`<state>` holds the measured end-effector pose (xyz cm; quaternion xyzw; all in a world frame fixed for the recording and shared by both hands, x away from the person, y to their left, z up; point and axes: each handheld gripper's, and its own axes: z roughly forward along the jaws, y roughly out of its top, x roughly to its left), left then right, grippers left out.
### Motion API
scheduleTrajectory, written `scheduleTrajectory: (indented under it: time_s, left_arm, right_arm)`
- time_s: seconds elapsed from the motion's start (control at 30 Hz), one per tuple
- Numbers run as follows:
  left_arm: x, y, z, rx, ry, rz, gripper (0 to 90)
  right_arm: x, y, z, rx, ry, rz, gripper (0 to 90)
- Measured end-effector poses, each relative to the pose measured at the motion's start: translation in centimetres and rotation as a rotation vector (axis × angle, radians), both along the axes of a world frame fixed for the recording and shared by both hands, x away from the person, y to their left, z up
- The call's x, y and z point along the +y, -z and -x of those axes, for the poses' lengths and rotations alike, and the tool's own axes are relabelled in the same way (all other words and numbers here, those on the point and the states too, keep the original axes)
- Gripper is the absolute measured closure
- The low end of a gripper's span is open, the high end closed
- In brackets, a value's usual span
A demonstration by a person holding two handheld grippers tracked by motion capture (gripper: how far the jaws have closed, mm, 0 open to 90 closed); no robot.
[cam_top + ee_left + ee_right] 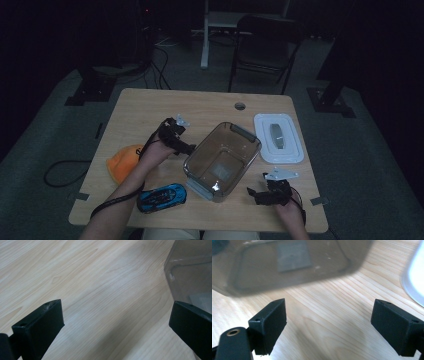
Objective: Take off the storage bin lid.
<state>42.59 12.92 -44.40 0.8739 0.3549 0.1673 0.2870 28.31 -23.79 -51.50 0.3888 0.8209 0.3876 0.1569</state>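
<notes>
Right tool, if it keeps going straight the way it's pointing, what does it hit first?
Most likely the clear container: the right tool, jaws open over bare table, points at its near wall. Depth is hard to judge.

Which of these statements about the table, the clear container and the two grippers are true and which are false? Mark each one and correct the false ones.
1. The clear container is empty. True.
2. The white lid sits on top of the container. False: it lies flat on the table, to the container's right.
3. The left gripper holds the blue toy car. False: its jaws are open and hold nothing; the car lies on the table.
4. The right gripper has open jaws. True.
5. An orange object lies near the table's left edge. True.
</notes>
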Motion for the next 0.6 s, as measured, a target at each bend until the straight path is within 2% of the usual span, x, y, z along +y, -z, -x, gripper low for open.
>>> scheduleTrajectory:
  time_s: [0.07, 0.33, 0.43, 0.5, 0.6]
  left_arm:
    - [0.7, -0.2, 0.3, -0.005, -0.008, 0.009, 0.2]
    - [3.4, -0.7, 1.4, 0.001, -0.035, 0.04, 0.2]
    - [3.9, -1.0, 1.9, -0.004, -0.037, 0.032, 0.3]
    - [4.3, -1.4, 2.3, -0.007, -0.037, 0.025, 0.3]
    - [5.1, -2.2, 3.1, -0.017, -0.04, 0.023, 0.3]
  right_arm:
    - [-0.6, 0.1, 0.0, 0.005, 0.016, -0.006, 12.9]
    - [-1.7, 0.9, -0.1, 0.013, 0.072, 0.026, 13.0]
    - [-1.7, 1.0, -0.2, 0.013, 0.081, 0.037, 13.4]
    - [-1.5, 1.2, -0.2, 0.014, 0.085, 0.065, 13.4]
    - [-1.5, 1.2, -0.2, 0.016, 0.089, 0.064, 13.4]
